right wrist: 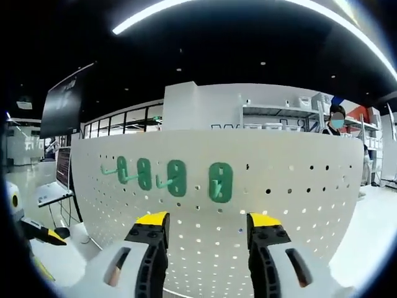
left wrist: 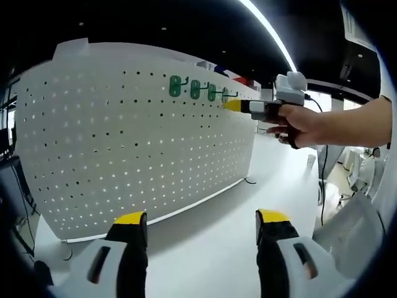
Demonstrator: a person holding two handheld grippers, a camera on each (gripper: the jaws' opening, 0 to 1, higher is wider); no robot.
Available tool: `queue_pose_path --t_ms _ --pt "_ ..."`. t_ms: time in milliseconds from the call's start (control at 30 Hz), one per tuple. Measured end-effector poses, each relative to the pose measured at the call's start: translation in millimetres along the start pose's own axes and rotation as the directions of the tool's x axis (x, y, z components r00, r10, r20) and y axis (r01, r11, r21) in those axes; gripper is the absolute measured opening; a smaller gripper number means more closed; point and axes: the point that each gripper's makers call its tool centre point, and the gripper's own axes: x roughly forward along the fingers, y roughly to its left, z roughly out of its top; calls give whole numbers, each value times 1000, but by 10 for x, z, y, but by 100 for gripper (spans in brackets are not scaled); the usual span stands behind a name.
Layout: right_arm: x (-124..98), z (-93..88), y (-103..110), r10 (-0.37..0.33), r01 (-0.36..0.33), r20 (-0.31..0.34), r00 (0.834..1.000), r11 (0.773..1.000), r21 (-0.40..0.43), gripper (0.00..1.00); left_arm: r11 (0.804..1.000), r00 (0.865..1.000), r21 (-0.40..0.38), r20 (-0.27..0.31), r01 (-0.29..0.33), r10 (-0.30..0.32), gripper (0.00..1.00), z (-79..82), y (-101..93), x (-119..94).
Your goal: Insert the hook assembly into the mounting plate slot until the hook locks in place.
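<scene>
4 green plastic hooks [right wrist: 220, 182] seated, centre frame, white perforated pegboard [right wrist: 298, 205]; insertion appears done. Right gripper [right wrist: 207, 226], left gripper [left wrist: 201, 223]: jaws apart, empty.

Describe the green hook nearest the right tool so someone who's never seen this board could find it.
Find the white pegboard standing upright on the table. Near its top edge runs a row of four green hooks. The one meant is the end of that row nearest the right tool, set slightly apart from the other three.
</scene>
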Motion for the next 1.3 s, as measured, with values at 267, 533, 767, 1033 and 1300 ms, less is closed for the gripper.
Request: queue_pose_path --t_ms 267,533,767,1033,1300 --pt "4 1 9 11 -11 -2 1000 1000 11 51 1000 1000 -13 14 1 -1 74 39 -14 11" --pt "-162 6 49 76 -76 45 996 997 7 51 1000 1000 -5 21 -14 14 73 97 54 3" --pt "-360 -121 12 87 -88 41 995 996 23 51 1000 999 -11 29 -23 23 74 119 81 -7" --pt "-592 -265 -49 86 -87 26 996 995 41 49 1000 999 5 32 -25 25 75 140 73 -29" --pt "-805 -394 -62 87 -87 7 996 994 59 50 999 999 9 44 -33 32 75 159 51 -47"
